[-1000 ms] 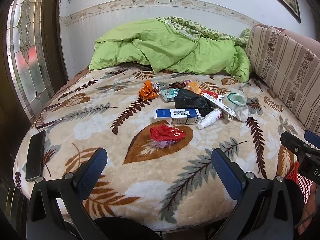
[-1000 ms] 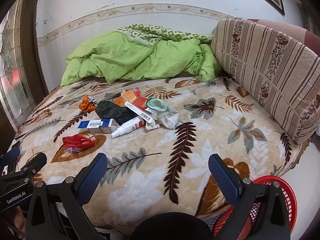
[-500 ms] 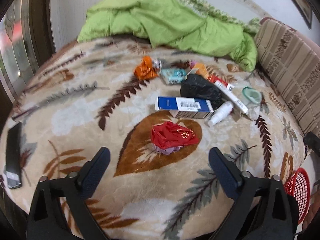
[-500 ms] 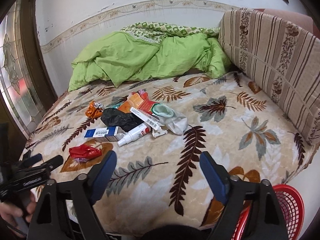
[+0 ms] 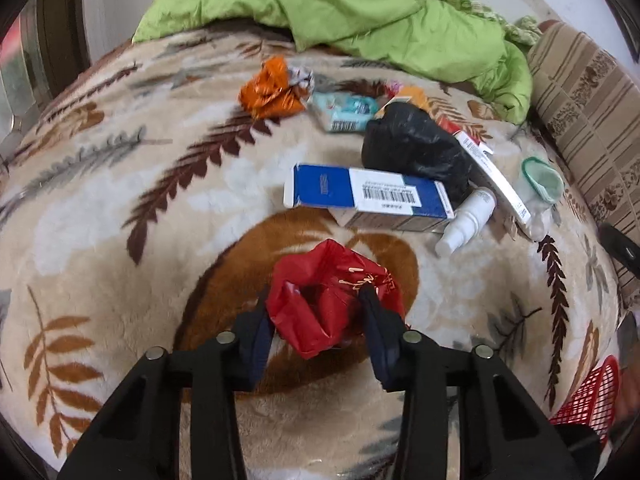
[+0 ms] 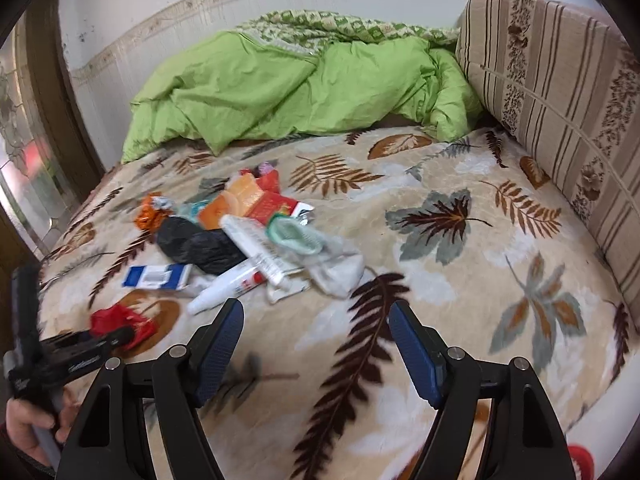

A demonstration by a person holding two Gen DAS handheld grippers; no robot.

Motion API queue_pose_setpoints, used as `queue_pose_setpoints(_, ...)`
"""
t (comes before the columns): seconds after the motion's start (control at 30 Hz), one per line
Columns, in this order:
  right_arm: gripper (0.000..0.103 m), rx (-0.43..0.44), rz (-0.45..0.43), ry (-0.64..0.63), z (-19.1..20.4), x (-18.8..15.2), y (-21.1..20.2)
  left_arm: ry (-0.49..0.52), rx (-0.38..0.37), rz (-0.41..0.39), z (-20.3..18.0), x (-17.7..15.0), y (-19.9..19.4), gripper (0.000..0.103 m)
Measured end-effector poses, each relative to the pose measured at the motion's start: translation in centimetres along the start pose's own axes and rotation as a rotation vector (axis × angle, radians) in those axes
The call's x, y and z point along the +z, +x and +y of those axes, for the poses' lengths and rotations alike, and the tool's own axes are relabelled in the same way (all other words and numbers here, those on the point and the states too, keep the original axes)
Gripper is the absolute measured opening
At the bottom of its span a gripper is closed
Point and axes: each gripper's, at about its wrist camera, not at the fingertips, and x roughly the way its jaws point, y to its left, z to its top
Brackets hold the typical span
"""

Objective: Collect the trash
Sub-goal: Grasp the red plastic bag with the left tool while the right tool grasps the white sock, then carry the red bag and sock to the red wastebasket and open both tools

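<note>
Trash lies on the leaf-patterned bed. My left gripper (image 5: 316,316) has its fingers closed in on both sides of a crumpled red wrapper (image 5: 332,300), pressing it against the blanket. Beyond it lie a blue and white box (image 5: 368,196), a white spray bottle (image 5: 466,222), a black bag (image 5: 416,148) and an orange wrapper (image 5: 270,90). In the right wrist view my right gripper (image 6: 316,320) is open and empty above the blanket, right of the pile; the red wrapper (image 6: 120,322) and left gripper (image 6: 116,338) show at lower left.
A red basket (image 5: 588,400) stands off the bed's right edge. A green duvet (image 6: 296,92) is heaped at the back. A striped cushion (image 6: 560,100) lines the right side. A white tube (image 6: 256,250) and a clear bag (image 6: 336,260) lie in the pile.
My left gripper has moved forward and down onto the red wrapper and closed around it. My right gripper has moved forward over the bed and stays open.
</note>
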Motion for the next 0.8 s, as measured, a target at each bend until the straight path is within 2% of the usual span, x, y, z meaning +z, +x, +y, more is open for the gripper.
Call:
queue_pose_setpoints(0.27,0.078,-0.006,0.04,0.062,-1.8,2.2,6.4,0.078,0.017,-0.026,-1.6,-0.2,0.0,0.036)
queue_pose_setpoints(0.33,0.073,-0.009,0.049,0.064,-1.8,2.5,7.9,0.087,0.02,-0.026,-1.8,-0.2,0.1,0.036)
queue_pose_setpoints(0.37,0.066,-0.015,0.052,0.062,-1.8,2.5,8.4,0.09,0.019,-0.028,-1.8,-0.2,0.1,0.036)
queue_pose_setpoints(0.47,0.034,0.022,0.099,0.087,-1.9,2.4,9.9,0.089,0.018,-0.029,-1.8,-0.2,0.2,0.036)
queue_pose_setpoints(0.53,0.033,0.02,0.08,0.093,-1.8,2.2,9.5,0.086,0.017,-0.03,-1.8,-0.2,0.2,0.036)
queue_pose_setpoints(0.6,0.022,0.018,0.061,0.083,-1.5,1.8,8.8,0.084,0.014,-0.034,-1.8,-0.2,0.0,0.036)
queue_pose_setpoints(0.8,0.02,0.005,-0.005,0.136,-1.1,0.4,5.2,0.099,-0.009,-0.075,-2.0,-0.3,-1.0,0.036)
